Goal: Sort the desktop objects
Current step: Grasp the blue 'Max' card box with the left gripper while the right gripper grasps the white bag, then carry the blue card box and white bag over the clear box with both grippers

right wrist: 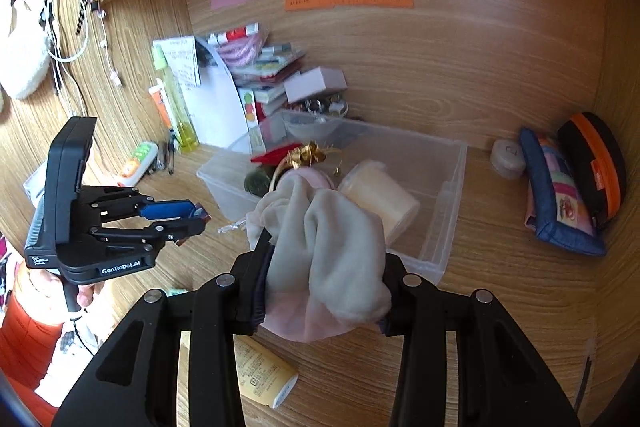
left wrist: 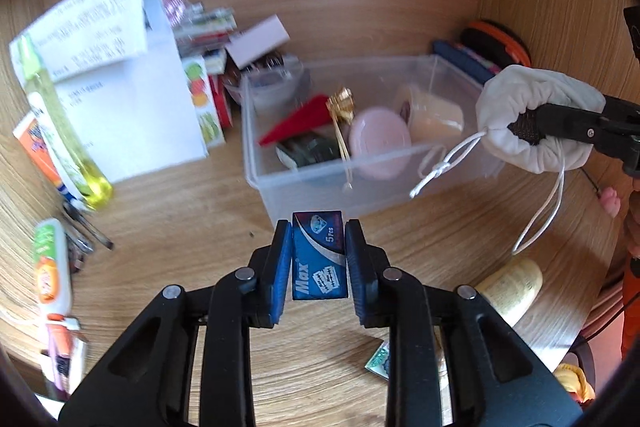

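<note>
Two loads held near the clear bin, neither dropped in yet.

The left gripper [left wrist: 318,259] has its fingers closed tight on the small blue blade box [left wrist: 319,255]; the right gripper [right wrist: 320,287] pinches the white drawstring pouch [right wrist: 324,251], held at the clear bin [left wrist: 280,187]. Its dangling cord [left wrist: 540,219] (loose, looped) could snag the bin's rim, and soft cloth may slip. The wooden counter [left wrist: 200,211] sits in a cluttered wood-panelled alcove with paper notes on the wall.
</note>
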